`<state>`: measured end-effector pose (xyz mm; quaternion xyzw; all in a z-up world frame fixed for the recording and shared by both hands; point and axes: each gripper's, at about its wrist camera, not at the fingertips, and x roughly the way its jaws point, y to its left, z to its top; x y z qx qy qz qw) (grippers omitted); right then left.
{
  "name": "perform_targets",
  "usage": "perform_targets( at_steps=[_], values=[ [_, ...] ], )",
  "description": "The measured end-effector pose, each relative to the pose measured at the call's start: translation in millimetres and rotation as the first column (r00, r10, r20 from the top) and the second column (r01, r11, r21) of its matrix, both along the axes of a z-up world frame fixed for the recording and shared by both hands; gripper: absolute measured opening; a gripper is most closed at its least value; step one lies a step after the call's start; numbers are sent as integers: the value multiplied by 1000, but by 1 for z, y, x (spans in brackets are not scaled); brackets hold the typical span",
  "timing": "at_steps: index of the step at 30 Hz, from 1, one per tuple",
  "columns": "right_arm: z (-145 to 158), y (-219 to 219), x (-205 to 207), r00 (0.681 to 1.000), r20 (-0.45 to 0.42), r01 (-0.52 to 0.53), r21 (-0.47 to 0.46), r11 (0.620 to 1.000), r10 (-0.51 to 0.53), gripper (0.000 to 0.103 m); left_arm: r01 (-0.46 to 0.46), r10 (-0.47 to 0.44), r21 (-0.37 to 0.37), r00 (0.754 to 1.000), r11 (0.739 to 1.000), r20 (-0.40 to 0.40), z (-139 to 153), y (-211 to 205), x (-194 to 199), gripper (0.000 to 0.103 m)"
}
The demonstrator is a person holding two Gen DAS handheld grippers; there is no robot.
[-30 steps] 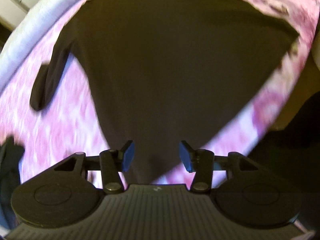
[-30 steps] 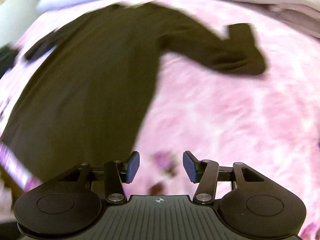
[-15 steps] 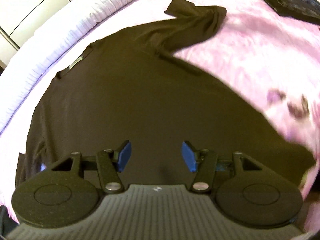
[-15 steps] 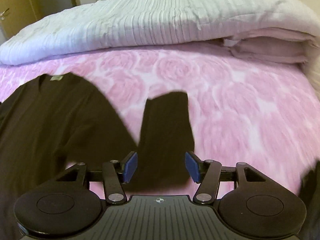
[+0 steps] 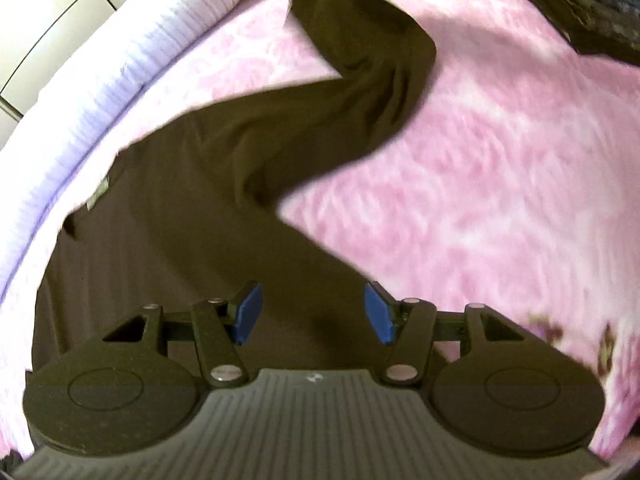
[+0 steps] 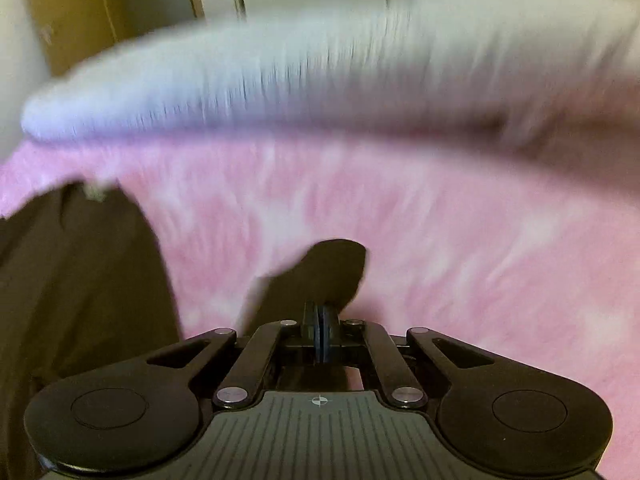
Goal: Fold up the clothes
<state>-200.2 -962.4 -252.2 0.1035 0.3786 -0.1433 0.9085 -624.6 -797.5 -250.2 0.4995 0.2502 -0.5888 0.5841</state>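
Observation:
A dark brown long-sleeved shirt (image 5: 180,240) lies flat on the pink rose-patterned bedspread (image 5: 500,200), its neck label (image 5: 98,194) toward the white duvet. One sleeve (image 5: 380,80) bends up and away to the far edge of the left wrist view. My left gripper (image 5: 313,313) hovers open over the shirt near the armpit, with nothing pinched between its blue pads. My right gripper (image 6: 322,330) is shut on the cuff of that sleeve (image 6: 332,268), which sticks out past the pads. The shirt body (image 6: 80,280) lies to its left.
A rolled white quilted duvet (image 6: 280,80) runs along the far side of the bed. A pile of dark folded clothes (image 5: 592,4) sits at the far right of the left wrist view. Wardrobe panels (image 6: 80,12) stand behind the bed.
My right gripper has closed on the sleeve cuff that lay between its open pads. My left gripper slid from the shirt's middle toward the sleeve side, still open.

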Motion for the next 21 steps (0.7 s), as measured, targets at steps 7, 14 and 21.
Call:
perform_targets(
  at_steps=[7, 14, 21],
  values=[
    [85, -4, -211, 968, 206, 195, -241, 951, -146, 0, 74, -75, -51, 997, 996, -25, -3, -53, -10, 52],
    [16, 42, -344, 958, -225, 152, -121, 981, -176, 2, 223, -226, -52, 973, 973, -45, -24, -90, -25, 52],
    [9, 42, -360, 932, -263, 268, 30, 963, -251, 57, 460, -460, -7, 888, 888, -27, -48, -136, -45, 53]
  ],
)
